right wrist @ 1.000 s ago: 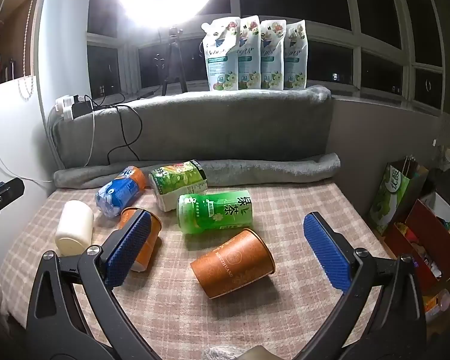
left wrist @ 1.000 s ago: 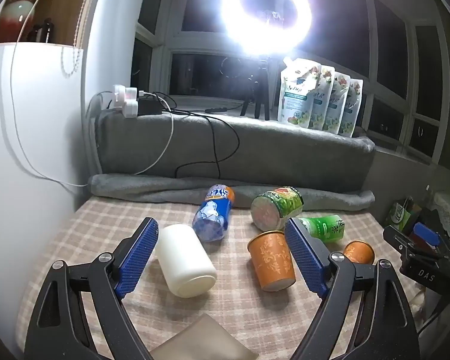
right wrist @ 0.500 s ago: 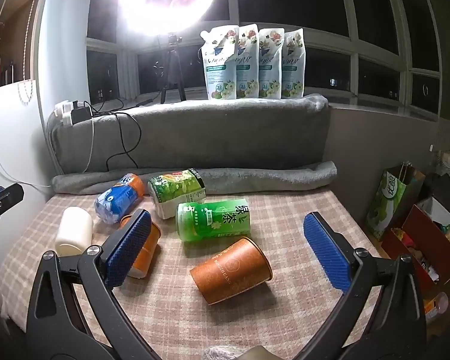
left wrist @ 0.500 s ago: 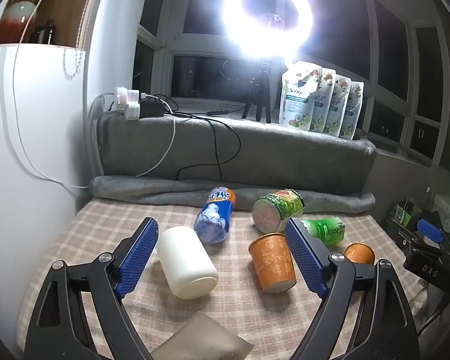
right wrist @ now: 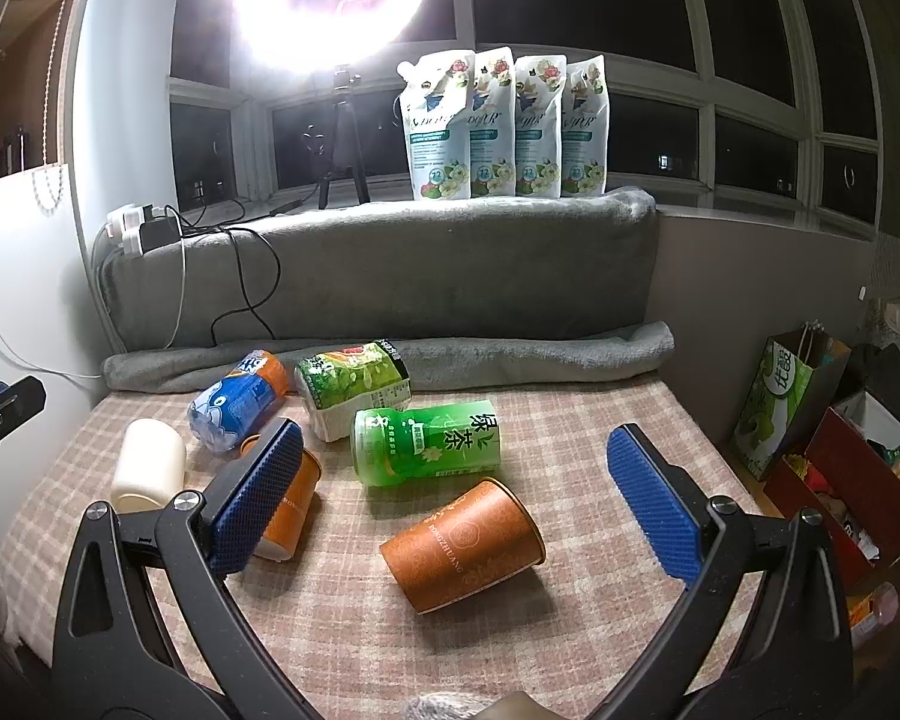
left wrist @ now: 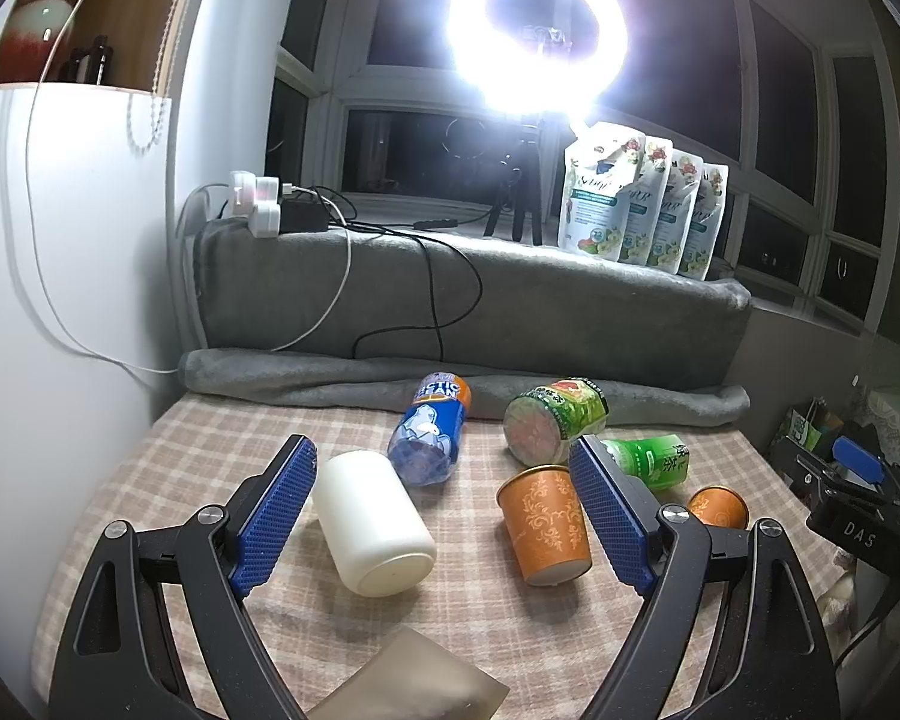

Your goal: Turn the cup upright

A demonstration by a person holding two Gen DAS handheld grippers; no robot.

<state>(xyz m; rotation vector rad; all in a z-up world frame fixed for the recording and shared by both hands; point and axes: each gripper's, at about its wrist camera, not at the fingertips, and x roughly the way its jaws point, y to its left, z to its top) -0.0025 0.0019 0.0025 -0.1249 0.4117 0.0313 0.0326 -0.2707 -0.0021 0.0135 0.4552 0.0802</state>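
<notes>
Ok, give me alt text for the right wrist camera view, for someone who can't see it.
Open right tongs hover over an orange paper cup lying on its side on a checked tablecloth. Behind it lie a green tea bottle, a blue bottle, a white cup and another orange cup.

Night window sill behind a checked desk

A ring light (right wrist: 330, 0) glares above four detergent pouches (right wrist: 504, 126) standing on a grey blanket (right wrist: 390, 276); a power strip (left wrist: 264, 210) trails cables, and a green paper bag (right wrist: 792, 396) stands right of the desk (right wrist: 630, 420).
</notes>
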